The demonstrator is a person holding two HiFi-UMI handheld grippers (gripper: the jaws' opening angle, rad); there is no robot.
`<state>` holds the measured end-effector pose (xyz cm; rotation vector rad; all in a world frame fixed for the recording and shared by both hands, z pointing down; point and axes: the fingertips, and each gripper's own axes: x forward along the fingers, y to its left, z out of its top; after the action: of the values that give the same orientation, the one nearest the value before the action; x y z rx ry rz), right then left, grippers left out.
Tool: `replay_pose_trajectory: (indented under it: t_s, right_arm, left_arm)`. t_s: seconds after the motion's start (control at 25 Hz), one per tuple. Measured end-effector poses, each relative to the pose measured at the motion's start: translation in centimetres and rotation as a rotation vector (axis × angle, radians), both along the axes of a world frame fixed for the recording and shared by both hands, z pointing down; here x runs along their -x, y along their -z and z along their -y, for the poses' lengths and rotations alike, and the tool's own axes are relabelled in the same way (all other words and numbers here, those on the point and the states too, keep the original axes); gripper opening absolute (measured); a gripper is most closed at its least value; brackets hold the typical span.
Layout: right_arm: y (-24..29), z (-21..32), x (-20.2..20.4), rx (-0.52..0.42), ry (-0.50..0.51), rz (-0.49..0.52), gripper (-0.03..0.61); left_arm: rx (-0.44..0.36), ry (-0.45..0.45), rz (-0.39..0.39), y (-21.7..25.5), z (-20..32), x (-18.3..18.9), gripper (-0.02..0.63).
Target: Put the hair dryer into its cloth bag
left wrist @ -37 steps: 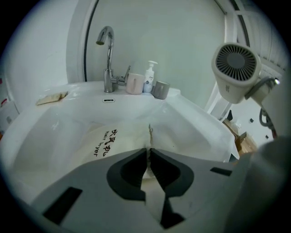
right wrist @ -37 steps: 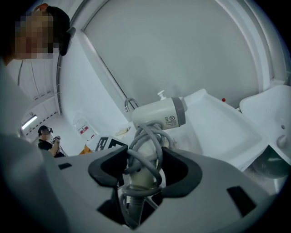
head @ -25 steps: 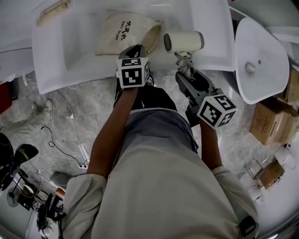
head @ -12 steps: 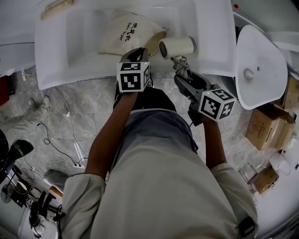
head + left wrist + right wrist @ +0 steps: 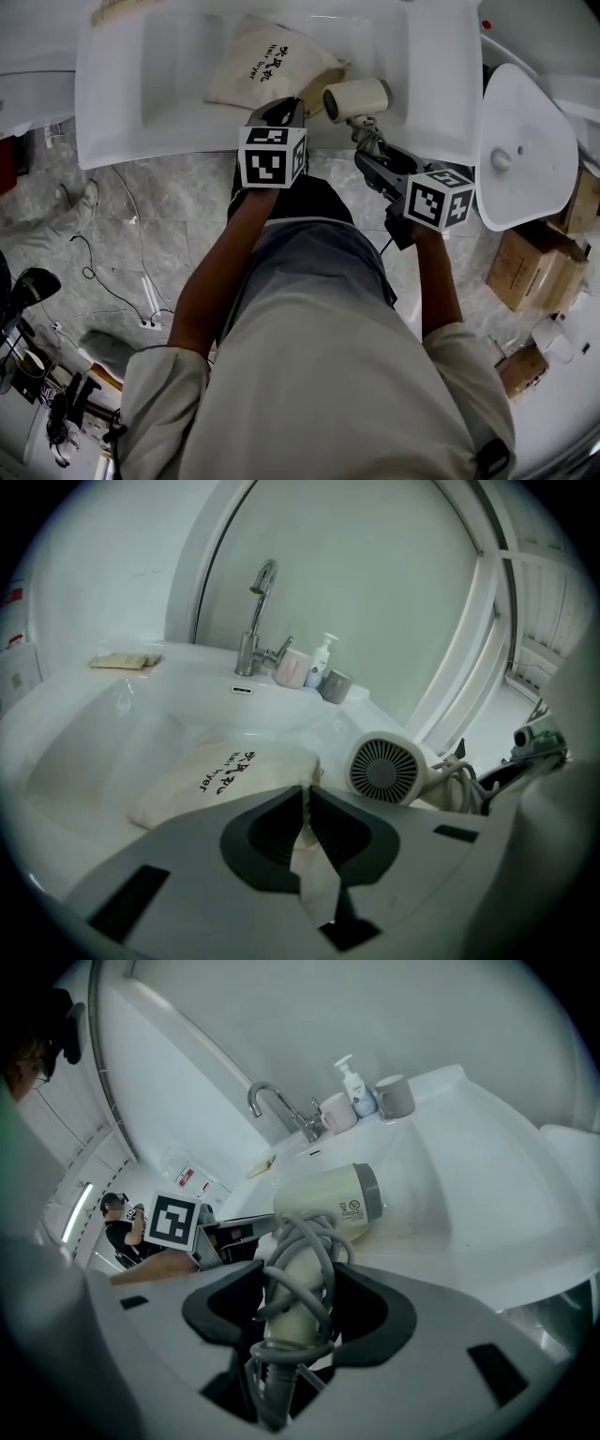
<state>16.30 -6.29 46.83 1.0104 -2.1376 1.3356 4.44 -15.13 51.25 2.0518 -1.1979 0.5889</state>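
Note:
The beige cloth bag with black print lies in the white sink basin. My left gripper is shut on the bag's near edge; in the left gripper view a fold of the bag's cloth is pinched between the jaws of the left gripper. The cream hair dryer hangs just right of the bag's mouth, its rear grille facing it. My right gripper is shut on the dryer's handle, which has the grey cord wound round it. The dryer's barrel points away over the basin.
A chrome faucet, two cups and a pump bottle stand at the basin's back. A folded cloth lies on the back left rim. A white toilet and cardboard boxes stand right; cables lie on the marble floor.
The right gripper has sunk and carried the hair dryer leftwards, closer to the bag's mouth. The left gripper has kept its hold on the bag's edge, nearly still.

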Motion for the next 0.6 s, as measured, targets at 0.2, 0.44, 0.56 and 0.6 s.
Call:
replay_pose_trajectory:
  t_s: [0.2, 0.44, 0.56, 0.6]
  right_arm:
    - [-0.9, 0.1, -0.1, 0.047, 0.026, 0.004, 0.236]
    - [-1.6, 0.6, 0.0, 0.107, 0.029, 0.015, 0.236]
    - [-1.5, 1.0, 0.7, 0.132, 0.035, 0.033, 0.236]
    - [-1.5, 1.0, 0.9, 0.145, 0.034, 0.038, 0.236]
  left_arm:
    - [-0.002, -0.008, -0.03, 0.1, -0.4, -0.5, 0.032]
    - [-0.006, -0.018, -0.034, 0.5, -0.5, -0.4, 0.032]
    - [-0.012, -0.024, -0.038, 0.8, -0.5, 0.0, 0.032]
    - [-0.013, -0.025, -0.041, 0.9, -0.6, 0.0, 0.032]
